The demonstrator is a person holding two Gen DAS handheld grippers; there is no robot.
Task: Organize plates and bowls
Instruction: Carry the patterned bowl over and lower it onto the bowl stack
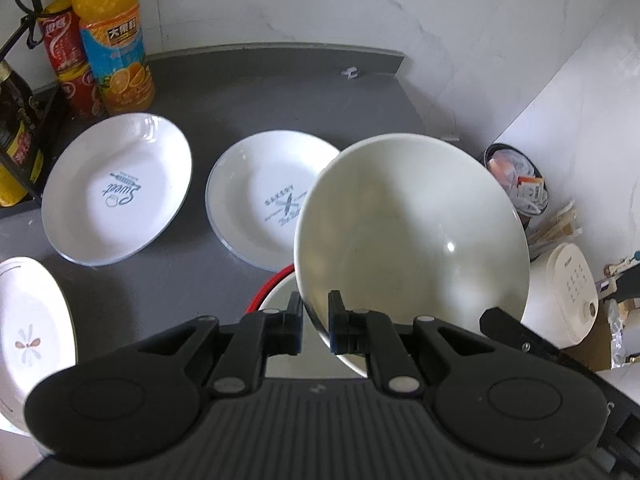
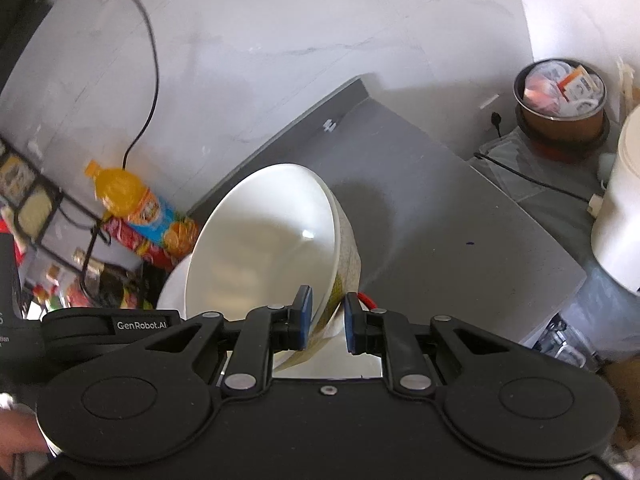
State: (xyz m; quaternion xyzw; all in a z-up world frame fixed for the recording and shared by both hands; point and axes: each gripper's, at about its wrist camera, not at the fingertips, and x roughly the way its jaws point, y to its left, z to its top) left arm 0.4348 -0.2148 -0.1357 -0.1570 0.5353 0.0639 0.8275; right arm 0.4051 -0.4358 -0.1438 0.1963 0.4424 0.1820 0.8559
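The large cream-white glazed bowl (image 1: 412, 232) looks like glossy ceramic, with a bright highlight on its smooth inner wall; in the right wrist view the patterned cream bowl (image 2: 264, 248) shows the same glassy glaze. The two white printed plates (image 1: 120, 188) (image 1: 264, 204) are smooth and shiny too. The dark grey countertop (image 1: 248, 92) is matt and faintly speckled. The wall of pale marble-veined tile (image 2: 320, 32) has a soft sheen. The orange juice bottle (image 1: 114, 36) is clear glossy plastic with a slick printed label. The black gripper bodies (image 1: 320, 412) (image 2: 324, 408) look like matt moulded plastic with small bright metal pins.
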